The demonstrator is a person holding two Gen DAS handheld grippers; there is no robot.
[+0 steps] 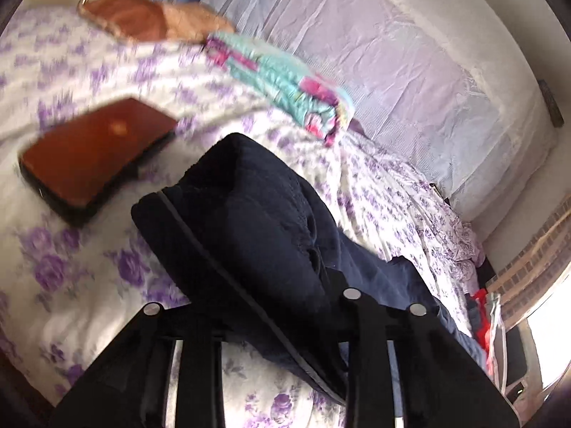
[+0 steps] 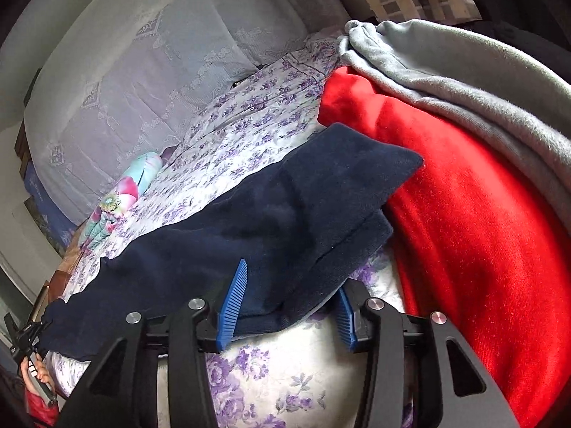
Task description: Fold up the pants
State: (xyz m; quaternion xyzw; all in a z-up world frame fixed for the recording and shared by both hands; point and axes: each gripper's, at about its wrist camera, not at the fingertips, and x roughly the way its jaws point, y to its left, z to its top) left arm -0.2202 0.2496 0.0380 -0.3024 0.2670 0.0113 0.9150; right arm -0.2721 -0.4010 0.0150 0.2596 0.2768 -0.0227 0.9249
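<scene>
I see the dark navy pants (image 2: 271, 214) stretched between my two grippers, above the bed with its purple-flowered sheet (image 2: 249, 132). The right gripper (image 2: 285, 306) has its blue fingers (image 2: 233, 303) partly closed around the cuff end, near the red blanket (image 2: 464, 214) at the bed's edge. The left gripper (image 1: 271, 299) carries the other end bunched over it; I cannot tell how its jaws stand. A brown book (image 1: 96, 157) lies on the sheet beside the pants.

Red blanket (image 2: 464, 214) right — book (image 1: 96, 157) left
</scene>
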